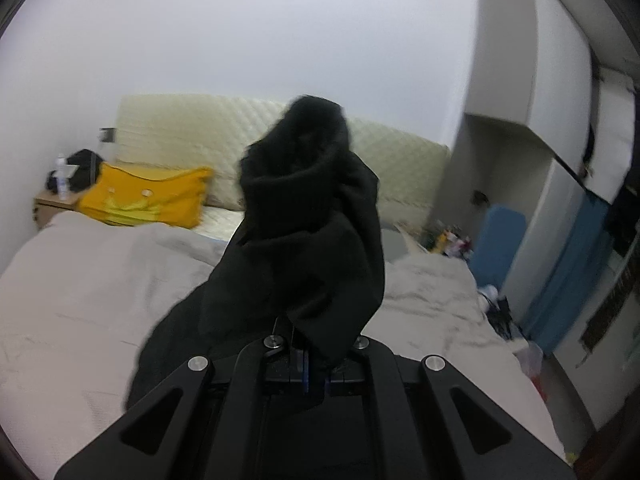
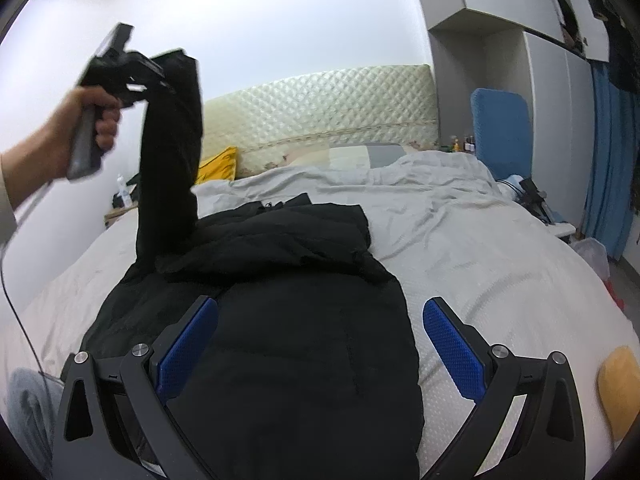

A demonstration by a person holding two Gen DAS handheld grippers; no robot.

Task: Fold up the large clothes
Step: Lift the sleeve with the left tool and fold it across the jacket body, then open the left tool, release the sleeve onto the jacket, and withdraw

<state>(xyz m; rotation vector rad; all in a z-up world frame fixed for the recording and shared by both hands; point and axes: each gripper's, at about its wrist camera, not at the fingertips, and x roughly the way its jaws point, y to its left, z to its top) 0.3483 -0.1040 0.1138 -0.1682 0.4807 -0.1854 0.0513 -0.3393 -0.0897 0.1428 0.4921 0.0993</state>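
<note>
The left gripper [image 2: 168, 68] is clamping a sleeve [image 2: 172, 152] of the black jacket [image 2: 288, 320], holding it raised above the bed [image 2: 480, 248]; its jaws are closed on the cloth, which is bunching just ahead of them, probably the cuff, though blur makes that uncertain. The right gripper [image 2: 320, 344] is hovering with jaws spread wide, the jacket's body lying flat between and beneath its blue pads [image 2: 452, 348]

No words, brands or numbers can be read in either view. Small markings on the yellow pillow [image 1: 144, 200] are too blurred to make out.
</note>
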